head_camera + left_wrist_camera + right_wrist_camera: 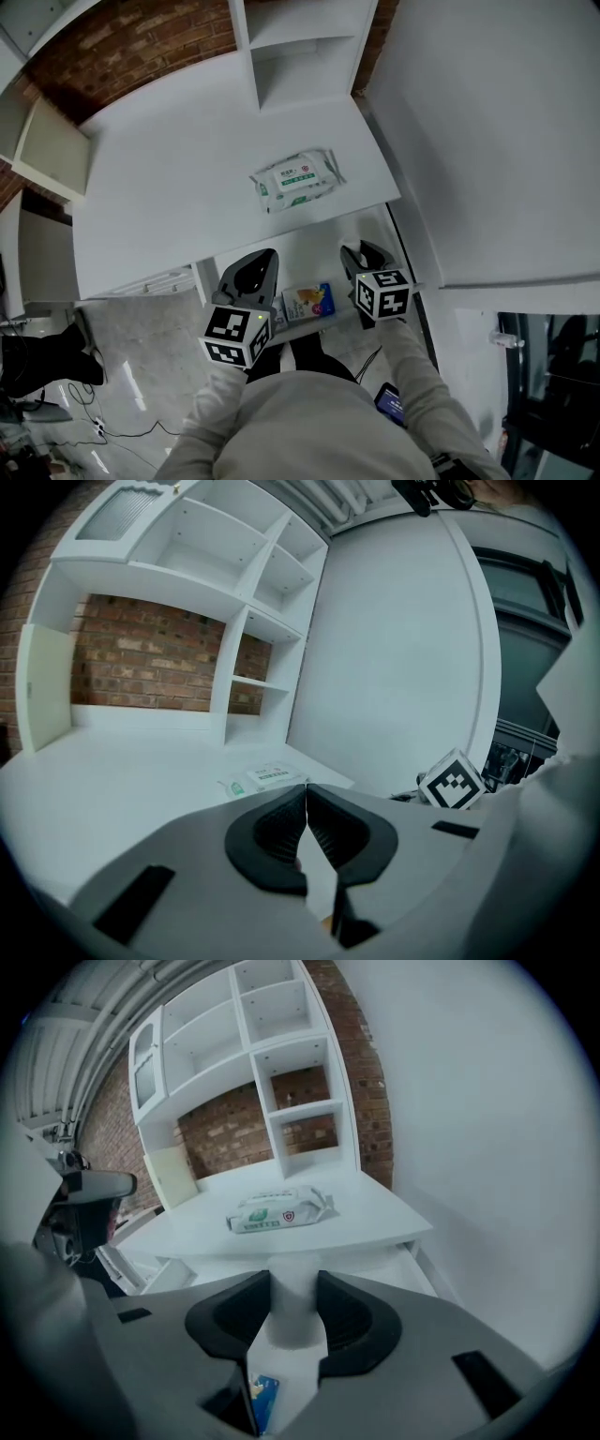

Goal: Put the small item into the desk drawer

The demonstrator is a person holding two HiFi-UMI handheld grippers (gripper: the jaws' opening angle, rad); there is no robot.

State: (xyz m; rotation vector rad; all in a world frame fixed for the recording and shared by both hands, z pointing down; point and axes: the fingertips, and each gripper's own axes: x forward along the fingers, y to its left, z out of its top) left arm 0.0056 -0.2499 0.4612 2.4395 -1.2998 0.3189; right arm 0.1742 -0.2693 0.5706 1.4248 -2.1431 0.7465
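Observation:
A small white cylindrical item [289,1309] sits between the pads of my right gripper [292,1290], which is shut on it. In the head view this gripper [361,253] hangs over the right part of the open desk drawer [309,251], its white item lost against the white drawer. The drawer floor [412,1274] shows below the jaws, with a blue and yellow box [264,1399] lying in it. My left gripper [265,258] is over the drawer's left side, shut and empty, its fingertips [302,803] meeting.
A pack of wet wipes [295,180] lies on the white desktop [169,169] just behind the drawer. White shelving [300,47] stands at the back and a white wall [487,141] runs along the right. The box [309,302] lies at the drawer's front. Cables trail on the floor at the left.

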